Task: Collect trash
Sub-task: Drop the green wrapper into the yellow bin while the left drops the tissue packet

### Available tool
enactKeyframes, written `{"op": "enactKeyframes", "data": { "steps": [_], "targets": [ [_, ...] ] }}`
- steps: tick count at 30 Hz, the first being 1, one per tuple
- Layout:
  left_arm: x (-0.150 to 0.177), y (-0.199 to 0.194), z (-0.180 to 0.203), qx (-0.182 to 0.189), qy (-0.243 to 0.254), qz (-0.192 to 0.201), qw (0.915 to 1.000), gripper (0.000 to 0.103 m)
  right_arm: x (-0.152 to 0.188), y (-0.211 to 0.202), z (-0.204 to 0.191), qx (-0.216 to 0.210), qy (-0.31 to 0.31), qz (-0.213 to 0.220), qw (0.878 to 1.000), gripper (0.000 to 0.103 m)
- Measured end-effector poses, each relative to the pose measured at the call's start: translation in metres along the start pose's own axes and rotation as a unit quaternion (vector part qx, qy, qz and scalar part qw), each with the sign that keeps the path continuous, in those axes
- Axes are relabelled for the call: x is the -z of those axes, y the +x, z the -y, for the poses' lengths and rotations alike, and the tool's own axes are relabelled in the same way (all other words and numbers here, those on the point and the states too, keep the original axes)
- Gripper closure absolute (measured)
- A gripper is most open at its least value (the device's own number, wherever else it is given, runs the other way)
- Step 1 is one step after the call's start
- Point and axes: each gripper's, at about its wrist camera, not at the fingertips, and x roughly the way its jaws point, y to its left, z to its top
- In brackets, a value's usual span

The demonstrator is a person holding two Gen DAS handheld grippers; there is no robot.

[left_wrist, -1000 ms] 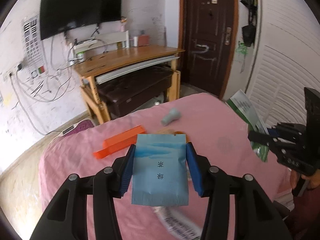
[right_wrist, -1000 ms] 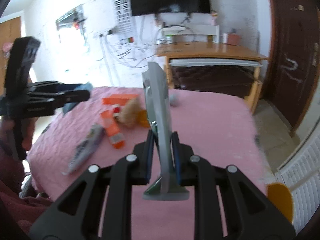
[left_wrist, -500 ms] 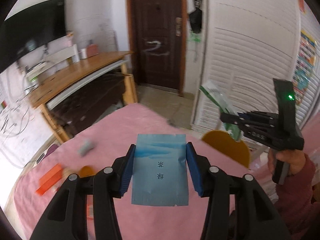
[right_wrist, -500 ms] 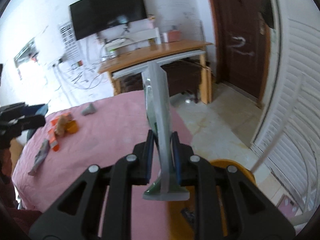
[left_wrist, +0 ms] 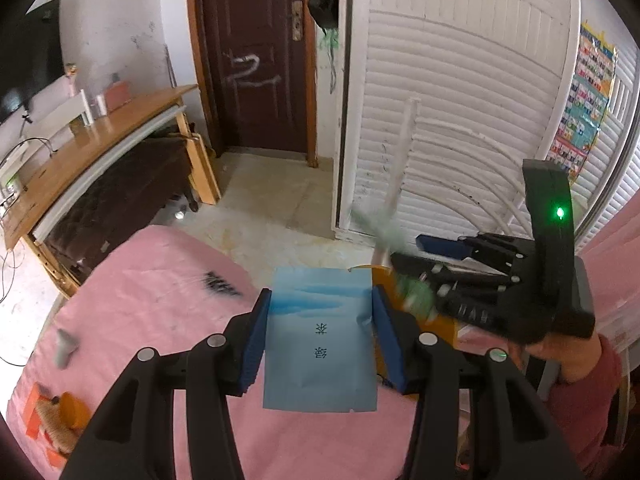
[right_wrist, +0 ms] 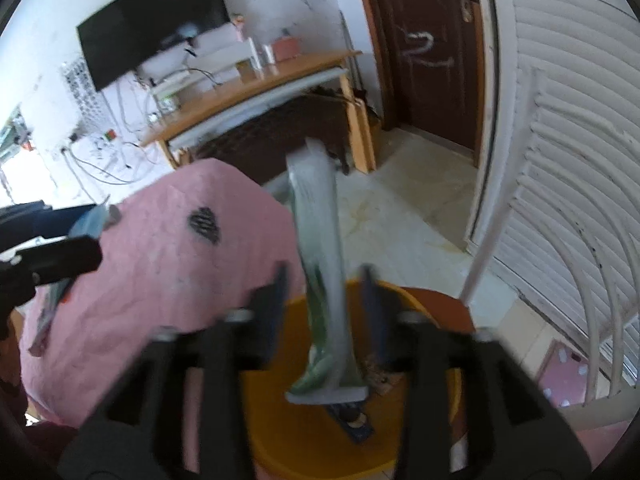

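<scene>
Scraps still lie on the pink table (left_wrist: pixel 168 312) at far left, the left tongs (left_wrist: pixel 320 334) grip a blue packet (left_wrist: pixel 320 340) beside the bin, and the right tongs (right_wrist: pixel 325 312), angled down, have just been opening, the green wrapper (right_wrist: pixel 320 248) loose between them above the yellow bin (right_wrist: pixel 280 420).

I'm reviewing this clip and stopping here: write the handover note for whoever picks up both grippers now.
Right gripper: fingers have just been opening; green-and-white wrapper sits loose between them, above the yellow bin.
Left gripper: shut on the blue sachet, near the bin.
Done: some trash is already in the bin.
Left: drop the sachet, then fetch the orange pieces and grey item on the pink table.
</scene>
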Motion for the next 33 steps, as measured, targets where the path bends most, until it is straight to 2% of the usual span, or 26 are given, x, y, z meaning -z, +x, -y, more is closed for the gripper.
{"op": "enactKeyframes", "data": {
  "steps": [6, 11, 12, 13, 15, 20, 26, 31, 33],
  "targets": [
    [-0.014, 0.033, 0.015, 0.016, -0.010, -0.021, 0.9996, 0.057, 0.004, 0.009, 0.021, 0.022, 0.028, -0.003, 0.999, 0.046],
    [-0.018, 0.046, 0.022, 0.047, -0.028, -0.032, 0.9980, 0.054, 0.003, -0.003, 0.051, 0.037, 0.088, 0.029, 0.995, 0.044],
    [-0.019, 0.048, 0.022, 0.053, -0.031, -0.035, 0.9975, 0.046, 0.003, -0.006, 0.057, 0.038, 0.096, 0.035, 0.994, 0.043],
    [-0.019, 0.048, 0.021, 0.055, -0.037, -0.033, 0.9973, 0.032, 0.004, -0.010, 0.063, 0.038, 0.107, 0.043, 0.993, 0.043],
    [-0.019, 0.045, 0.018, 0.063, -0.049, -0.019, 0.9967, 0.015, 0.005, -0.016, 0.071, 0.034, 0.120, 0.054, 0.991, 0.043],
    [-0.018, 0.033, 0.008, 0.047, -0.064, -0.004, 0.9969, 0.014, 0.003, -0.020, 0.074, 0.033, 0.128, 0.061, 0.989, 0.042],
    [-0.017, 0.019, -0.001, 0.038, -0.071, 0.005, 0.9967, 0.014, -0.002, -0.017, 0.052, 0.025, 0.104, 0.060, 0.992, 0.042],
    [-0.013, 0.004, -0.008, 0.036, -0.074, 0.013, 0.9965, 0.014, -0.006, -0.025, 0.035, 0.007, 0.089, 0.077, 0.993, 0.041],
    [-0.009, -0.004, -0.010, 0.031, -0.073, 0.017, 0.9967, 0.014, -0.008, -0.030, 0.027, -0.002, 0.084, 0.086, 0.993, 0.032]
  ]
}}
